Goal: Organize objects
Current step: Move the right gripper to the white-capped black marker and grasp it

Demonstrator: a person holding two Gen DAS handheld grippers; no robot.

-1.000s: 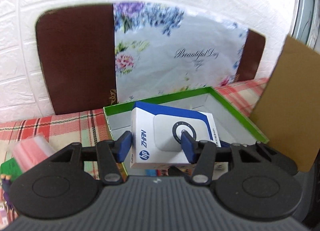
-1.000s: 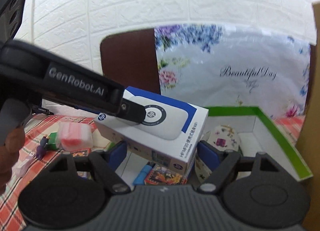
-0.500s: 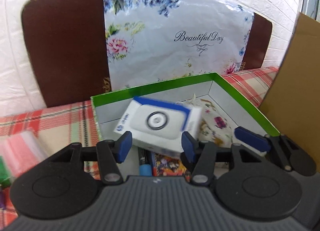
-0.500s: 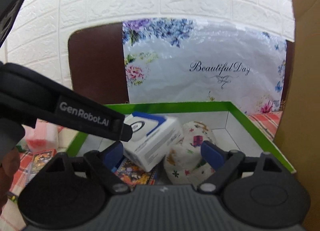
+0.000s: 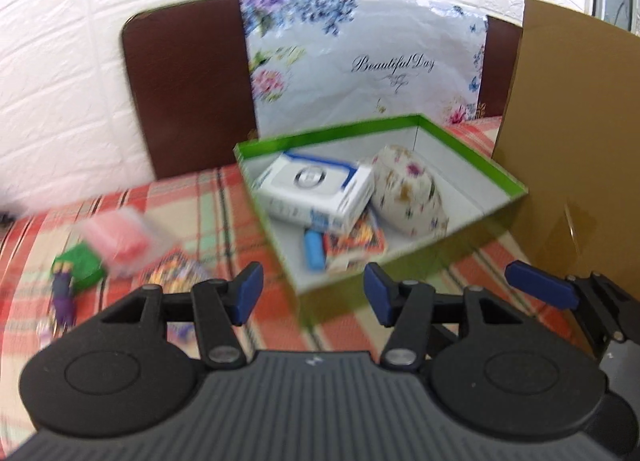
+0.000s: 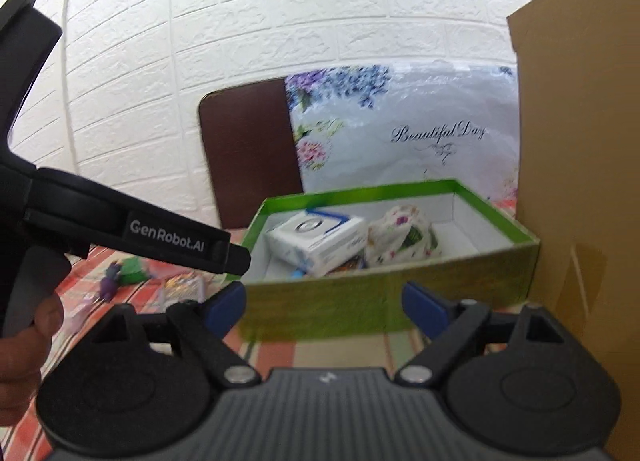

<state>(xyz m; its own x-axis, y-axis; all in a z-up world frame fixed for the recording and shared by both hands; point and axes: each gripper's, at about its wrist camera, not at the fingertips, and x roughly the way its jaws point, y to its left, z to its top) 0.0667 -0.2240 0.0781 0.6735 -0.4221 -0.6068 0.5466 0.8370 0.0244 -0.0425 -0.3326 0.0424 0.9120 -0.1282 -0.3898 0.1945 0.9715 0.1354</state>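
Note:
A green box [image 5: 472, 147] [image 6: 384, 293] stands on the checked cloth. Inside lie a white-and-blue HP carton [image 5: 316, 191] [image 6: 320, 239], tilted, a floral pouch [image 5: 408, 197] [image 6: 400, 235], a blue item [image 5: 314, 251] and a colourful card pack [image 5: 354, 243]. My left gripper [image 5: 312, 293] is open and empty, in front of the box. My right gripper [image 6: 324, 305] is open and empty, in front of the box's near wall.
On the cloth left of the box lie a pink packet [image 5: 120, 235], a green item [image 5: 78, 267] [image 6: 132, 271], a purple figure [image 5: 64, 293] [image 6: 110, 281] and a card pack [image 5: 176, 271]. A cardboard panel [image 5: 568, 165] stands right. A floral board [image 5: 360, 73] leans on the wall.
The left gripper has let go of the HP carton, which now lies in the green box. Both grippers have pulled back from the box.

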